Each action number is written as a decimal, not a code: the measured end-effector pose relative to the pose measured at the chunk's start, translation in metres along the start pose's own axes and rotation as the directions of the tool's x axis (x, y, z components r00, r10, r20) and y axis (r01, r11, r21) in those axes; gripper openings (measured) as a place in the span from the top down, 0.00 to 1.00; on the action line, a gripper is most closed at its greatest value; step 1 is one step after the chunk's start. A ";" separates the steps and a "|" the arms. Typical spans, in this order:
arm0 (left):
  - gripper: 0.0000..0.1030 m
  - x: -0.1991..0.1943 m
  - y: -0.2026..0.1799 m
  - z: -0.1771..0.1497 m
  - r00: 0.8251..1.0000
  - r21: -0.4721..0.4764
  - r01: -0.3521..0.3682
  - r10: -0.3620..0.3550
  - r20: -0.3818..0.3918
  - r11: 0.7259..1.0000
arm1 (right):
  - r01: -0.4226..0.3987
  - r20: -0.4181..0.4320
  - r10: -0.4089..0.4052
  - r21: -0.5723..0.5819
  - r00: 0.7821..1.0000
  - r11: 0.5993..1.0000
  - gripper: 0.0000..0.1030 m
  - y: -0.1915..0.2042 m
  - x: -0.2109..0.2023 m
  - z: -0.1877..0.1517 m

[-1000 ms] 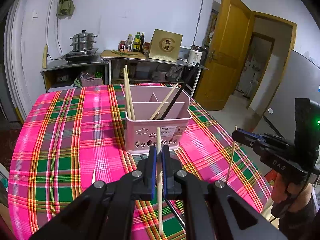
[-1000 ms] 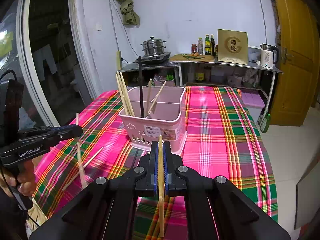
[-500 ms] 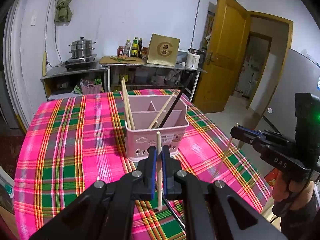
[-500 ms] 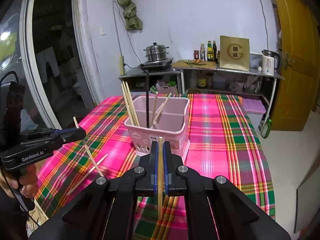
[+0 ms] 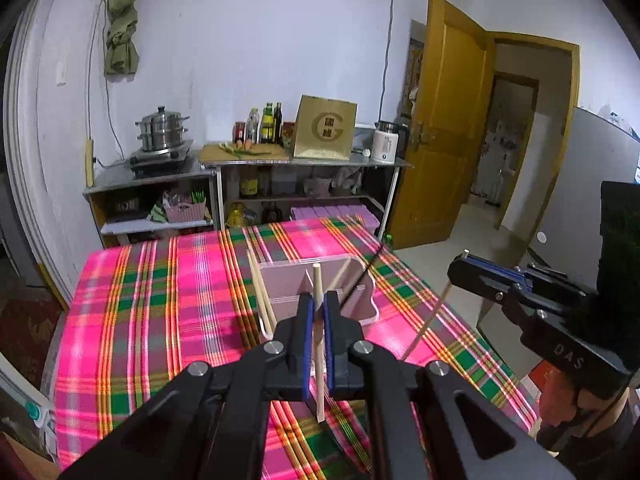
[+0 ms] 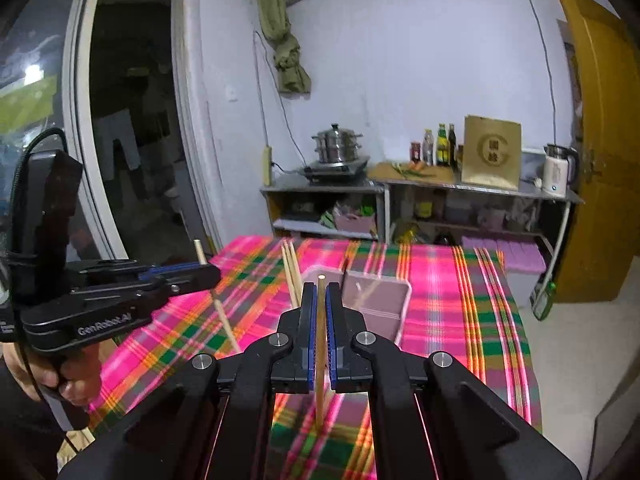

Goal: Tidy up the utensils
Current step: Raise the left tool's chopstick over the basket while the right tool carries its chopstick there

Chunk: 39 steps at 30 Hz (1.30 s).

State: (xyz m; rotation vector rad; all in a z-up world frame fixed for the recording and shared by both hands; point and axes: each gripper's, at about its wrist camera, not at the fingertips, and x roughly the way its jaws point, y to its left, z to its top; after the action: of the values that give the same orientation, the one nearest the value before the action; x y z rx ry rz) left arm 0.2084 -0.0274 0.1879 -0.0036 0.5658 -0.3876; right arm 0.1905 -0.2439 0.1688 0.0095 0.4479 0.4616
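Observation:
A pink utensil basket (image 5: 360, 296) stands on the plaid table; it holds several wooden chopsticks and a black one. It also shows in the right wrist view (image 6: 380, 300). My left gripper (image 5: 315, 312) is shut on a wooden chopstick (image 5: 319, 344), held upright above the table just before the basket. My right gripper (image 6: 320, 304) is shut on another wooden chopstick (image 6: 320, 344), also upright, above the basket's near side. Each gripper shows in the other's view: the right gripper (image 5: 460, 270) with its chopstick (image 5: 426, 326), the left gripper (image 6: 208, 272) with its chopstick (image 6: 224, 320).
The table carries a pink, green and orange plaid cloth (image 5: 160, 312). Behind it stand metal shelves (image 5: 248, 176) with a steamer pot, bottles, a gold box and a kettle. A yellow door (image 5: 448, 120) stands open at the right.
Both grippers have risen with their chopsticks, so the table and basket sit lower in both views. The views show motion blur now.

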 end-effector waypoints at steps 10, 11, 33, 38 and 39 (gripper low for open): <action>0.94 0.008 0.015 0.044 0.999 -0.007 -0.023 0.023 0.035 1.000 | -0.024 0.066 0.024 0.004 0.998 1.000 0.96 0.004 0.018 0.044; 0.94 0.009 0.016 0.046 0.999 -0.005 -0.024 0.024 0.038 1.000 | -0.025 0.070 0.024 0.007 0.997 1.000 0.96 0.004 0.021 0.047; 0.94 0.075 0.034 0.046 1.000 -0.009 -0.020 0.020 0.017 1.000 | -0.004 0.043 0.004 0.016 0.999 1.000 0.96 -0.011 0.089 0.046; 0.94 0.086 0.039 0.035 1.000 -0.015 -0.012 0.012 -0.005 1.000 | -0.004 0.014 0.004 0.020 1.000 1.000 0.96 -0.013 0.099 0.033; 0.94 0.089 0.040 0.032 1.000 -0.017 -0.009 0.009 -0.011 1.000 | -0.004 0.008 0.004 0.020 1.000 1.000 0.96 -0.013 0.101 0.031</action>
State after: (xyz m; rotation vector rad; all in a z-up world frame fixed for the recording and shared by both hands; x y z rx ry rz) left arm 0.3078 -0.0252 0.1641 -0.0153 0.5794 -0.3740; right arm 0.2899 -0.2091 0.1529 0.0314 0.4451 0.4610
